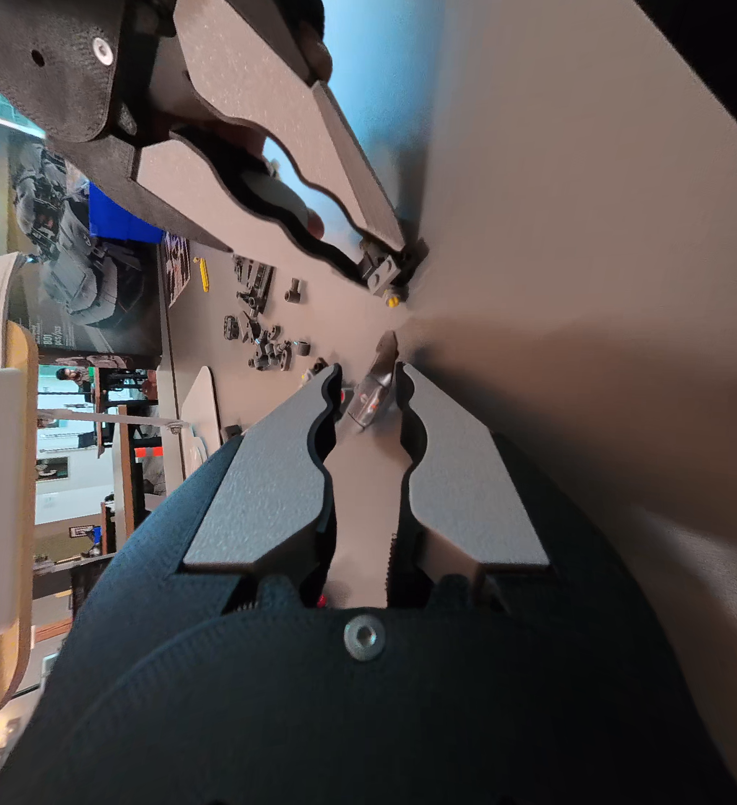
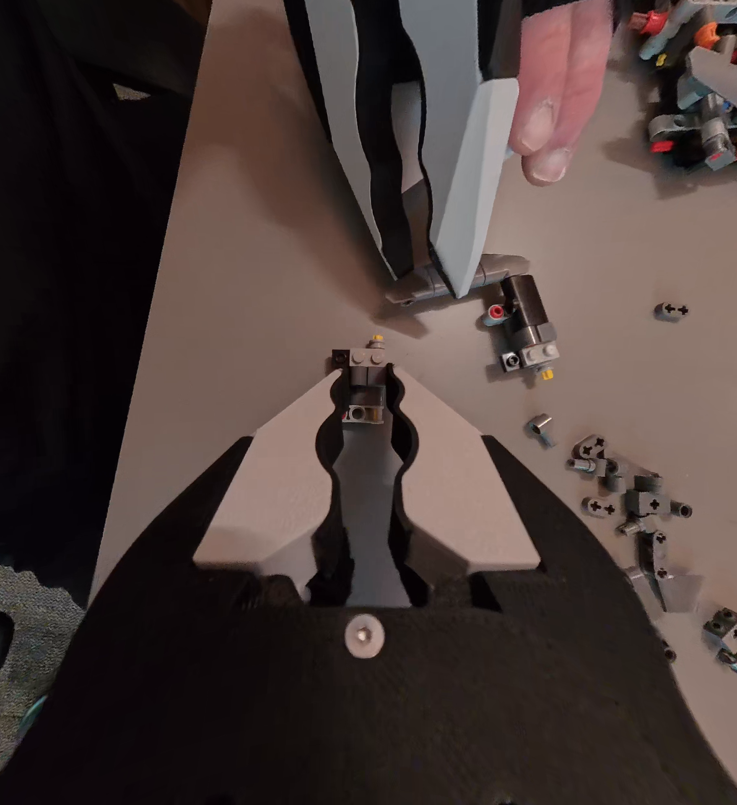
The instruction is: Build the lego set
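Two grippers (image 2: 363, 383) (image 1: 369, 392), right clamping grey brick assembly (image 2: 364, 379), yellow pin forward.

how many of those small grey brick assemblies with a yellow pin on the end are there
2: one clamped between the right gripper pads, assembly; the other lying on the table right of it, by the left gripper. The brick pile may hide more.

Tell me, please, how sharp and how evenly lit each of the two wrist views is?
Left wrist view: rolled sideways, with motion smear on the grey piece between the left gripper's fingertips and across the tabletop, and a bluish cast at the top. Right wrist view: sharp on the small grey brick assembly in the right gripper, warm dim light, soft shadows, left edge nearly black.
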Demonstrator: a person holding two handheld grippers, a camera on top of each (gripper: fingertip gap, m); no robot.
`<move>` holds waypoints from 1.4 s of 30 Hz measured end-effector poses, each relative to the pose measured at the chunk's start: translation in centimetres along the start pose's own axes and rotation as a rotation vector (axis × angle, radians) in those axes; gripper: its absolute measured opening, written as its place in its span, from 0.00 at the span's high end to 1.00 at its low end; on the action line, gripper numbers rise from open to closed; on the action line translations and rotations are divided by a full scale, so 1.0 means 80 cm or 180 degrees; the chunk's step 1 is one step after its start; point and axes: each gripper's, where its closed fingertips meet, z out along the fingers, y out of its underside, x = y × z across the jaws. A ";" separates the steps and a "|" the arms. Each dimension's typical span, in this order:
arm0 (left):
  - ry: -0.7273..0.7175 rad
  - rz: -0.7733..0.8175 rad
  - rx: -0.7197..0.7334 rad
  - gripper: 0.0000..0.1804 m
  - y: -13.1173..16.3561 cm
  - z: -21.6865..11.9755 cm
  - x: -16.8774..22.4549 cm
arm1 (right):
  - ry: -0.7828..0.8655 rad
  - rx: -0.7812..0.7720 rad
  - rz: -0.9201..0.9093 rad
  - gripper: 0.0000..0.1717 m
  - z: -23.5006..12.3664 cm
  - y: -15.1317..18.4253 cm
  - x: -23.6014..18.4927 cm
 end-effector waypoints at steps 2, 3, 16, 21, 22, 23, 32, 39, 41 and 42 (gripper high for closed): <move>-0.0033 0.0032 0.0030 0.88 -0.002 -0.001 -0.001 | -0.0013 0.0037 -0.0035 0.92 0.001 -0.001 0.002; -0.0071 0.0070 0.0017 0.89 -0.002 -0.001 -0.002 | -0.0025 0.0046 -0.0027 0.92 0.001 -0.001 0.003; -0.0329 0.0203 -0.0064 0.96 0.012 -0.006 0.000 | 0.0214 0.0015 0.0012 0.87 -0.004 0.004 0.007; -0.0313 0.0108 -0.0005 0.93 0.011 -0.014 -0.001 | 0.0531 0.0067 0.0329 0.84 -0.025 0.005 0.018; -0.0333 0.0101 0.0003 0.91 0.011 -0.016 -0.003 | 0.0608 0.0076 0.0462 0.83 -0.031 0.004 0.018; -0.0324 0.0070 0.0035 0.92 0.010 -0.019 -0.004 | 0.0666 0.0100 0.0590 0.83 -0.036 0.002 0.014; 0.0136 -0.0072 0.0048 0.90 -0.024 0.003 0.002 | 0.0883 0.0046 0.1278 0.83 -0.037 0.028 -0.019; 0.0306 -0.0133 -0.0023 0.92 -0.044 0.016 0.016 | 0.0799 0.0140 0.1249 0.81 -0.015 0.019 -0.013; 0.0279 -0.0171 -0.0059 0.93 -0.050 0.020 0.017 | 0.0841 0.0127 0.1205 0.81 -0.016 0.021 -0.007; 0.0282 -0.0203 -0.0073 0.93 -0.054 0.022 0.017 | 0.0833 0.0128 0.1188 0.81 -0.016 0.021 -0.005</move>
